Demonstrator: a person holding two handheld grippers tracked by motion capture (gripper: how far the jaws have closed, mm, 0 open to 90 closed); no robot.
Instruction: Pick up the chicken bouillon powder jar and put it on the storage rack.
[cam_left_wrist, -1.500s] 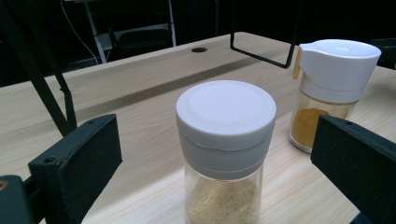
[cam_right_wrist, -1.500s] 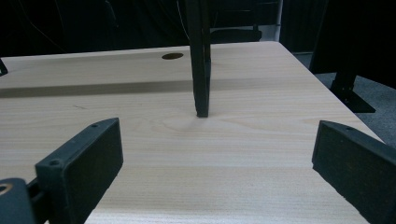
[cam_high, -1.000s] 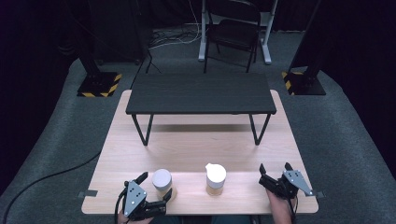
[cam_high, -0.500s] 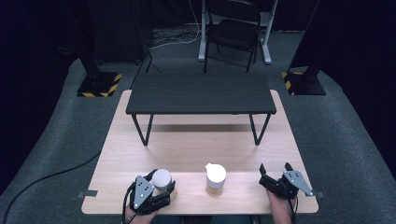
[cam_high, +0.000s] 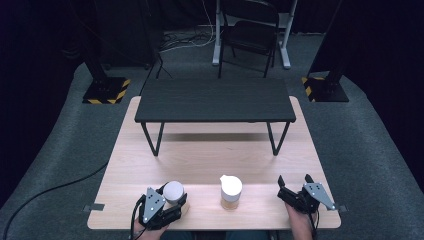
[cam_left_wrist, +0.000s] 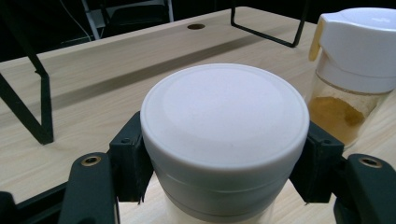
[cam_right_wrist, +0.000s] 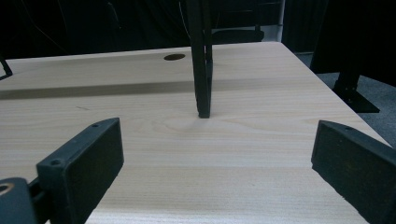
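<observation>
A jar with a flat white lid (cam_high: 173, 191) stands near the front edge of the wooden table (cam_high: 215, 160), left of centre. My left gripper (cam_high: 175, 201) is shut on the jar. In the left gripper view both black jaws press the jar (cam_left_wrist: 224, 116) just under its lid, and the left gripper (cam_left_wrist: 224, 177) holds it upright. A second jar (cam_high: 231, 192) with a white spouted lid and yellow-brown powder stands just right of it, also close by in the left gripper view (cam_left_wrist: 355, 70). My right gripper (cam_high: 295, 183) rests open at the front right, its jaws wide apart over bare wood (cam_right_wrist: 219, 154).
A low black bench (cam_high: 215, 100) on thin metal legs stands across the far half of the table; one leg (cam_right_wrist: 203, 70) is straight ahead of the right gripper. A cable hole (cam_right_wrist: 174, 57) lies beyond it. A chair (cam_high: 250, 30) stands on the carpet behind.
My left gripper has moved right and forward up to the white-lidded jar and closed around it. The right gripper has stayed still and open.
</observation>
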